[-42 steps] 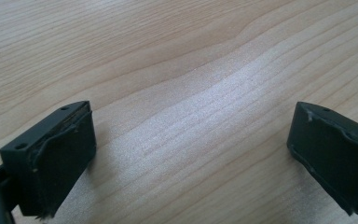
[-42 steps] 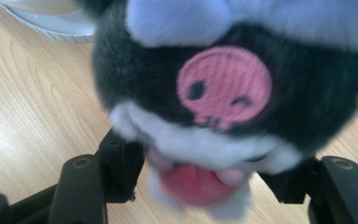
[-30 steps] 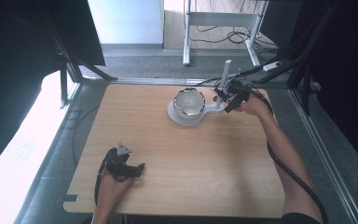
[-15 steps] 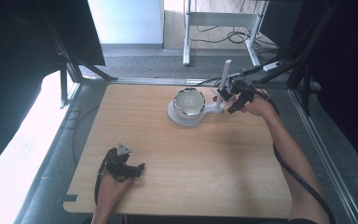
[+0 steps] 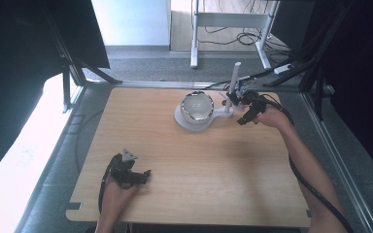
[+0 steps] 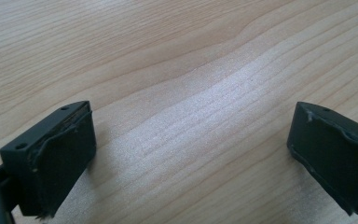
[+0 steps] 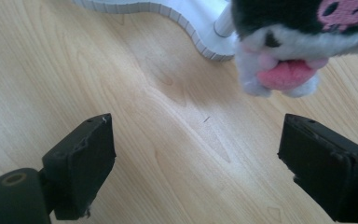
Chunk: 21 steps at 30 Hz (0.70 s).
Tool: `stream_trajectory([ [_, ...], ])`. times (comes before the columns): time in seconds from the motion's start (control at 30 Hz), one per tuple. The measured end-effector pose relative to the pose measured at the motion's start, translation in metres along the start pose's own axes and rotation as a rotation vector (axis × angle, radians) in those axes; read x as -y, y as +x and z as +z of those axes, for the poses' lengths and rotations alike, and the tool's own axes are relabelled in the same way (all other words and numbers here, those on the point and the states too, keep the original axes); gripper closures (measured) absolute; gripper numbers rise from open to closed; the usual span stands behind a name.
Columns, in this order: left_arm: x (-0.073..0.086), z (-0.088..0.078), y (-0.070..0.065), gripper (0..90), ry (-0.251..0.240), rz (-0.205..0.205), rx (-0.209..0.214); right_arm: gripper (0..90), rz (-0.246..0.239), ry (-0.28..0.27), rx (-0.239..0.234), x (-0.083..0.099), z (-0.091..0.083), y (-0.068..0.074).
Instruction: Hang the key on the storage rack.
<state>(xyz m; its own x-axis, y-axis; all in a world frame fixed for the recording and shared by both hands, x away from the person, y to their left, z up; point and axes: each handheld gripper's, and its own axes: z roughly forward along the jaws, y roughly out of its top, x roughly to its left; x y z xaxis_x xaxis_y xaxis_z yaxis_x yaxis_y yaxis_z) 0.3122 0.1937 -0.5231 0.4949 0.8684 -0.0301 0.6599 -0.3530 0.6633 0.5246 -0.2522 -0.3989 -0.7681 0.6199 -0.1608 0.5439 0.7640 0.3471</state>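
Observation:
A white stand (image 5: 192,122) lies on the far middle of the wooden table (image 5: 199,165). It carries a shiny metal bowl (image 5: 197,106) and an upright white post (image 5: 233,80). My right gripper (image 5: 238,108) is just right of the post, open and holding nothing. In the right gripper view its jaws (image 7: 200,163) stand wide apart over bare wood, with a black, white and pink plush toy (image 7: 284,46) beyond the right jaw, beside the post's foot (image 7: 224,23). My left gripper (image 5: 144,175) rests low at the front left, also open (image 6: 191,158) over bare wood.
A cable (image 5: 315,189) trails from the right gripper along the person's forearm to the table's front right. Dark frame bars (image 5: 68,73) stand at the far left corner, and a white desk frame (image 5: 223,19) stands on the floor beyond the table.
The right hand and its gripper have drawn slightly back toward the near right, away from the post. The left gripper has stayed still.

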Motion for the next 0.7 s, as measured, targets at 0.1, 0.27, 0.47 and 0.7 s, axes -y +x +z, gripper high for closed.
stream_trajectory([
  [0.1, 0.000, 0.000, 0.000, 1.1, -0.001, 0.000, 0.000, 8.7, -0.013, -0.001, -0.003, 0.002, -0.001, 0.004],
  [0.27, 0.000, 0.000, 0.000, 1.1, -0.001, 0.000, 0.001, 8.5, -0.038, -0.004, -0.004, 0.006, -0.005, 0.011],
  [0.47, 0.000, 0.000, 0.000, 1.1, 0.000, 0.000, 0.000, 8.9, -0.070, -0.020, -0.002, 0.012, -0.009, 0.020],
  [0.7, 0.000, 0.000, 0.000, 1.1, 0.000, 0.000, 0.000, 9.6, -0.078, -0.041, -0.011, 0.018, -0.012, 0.026],
])
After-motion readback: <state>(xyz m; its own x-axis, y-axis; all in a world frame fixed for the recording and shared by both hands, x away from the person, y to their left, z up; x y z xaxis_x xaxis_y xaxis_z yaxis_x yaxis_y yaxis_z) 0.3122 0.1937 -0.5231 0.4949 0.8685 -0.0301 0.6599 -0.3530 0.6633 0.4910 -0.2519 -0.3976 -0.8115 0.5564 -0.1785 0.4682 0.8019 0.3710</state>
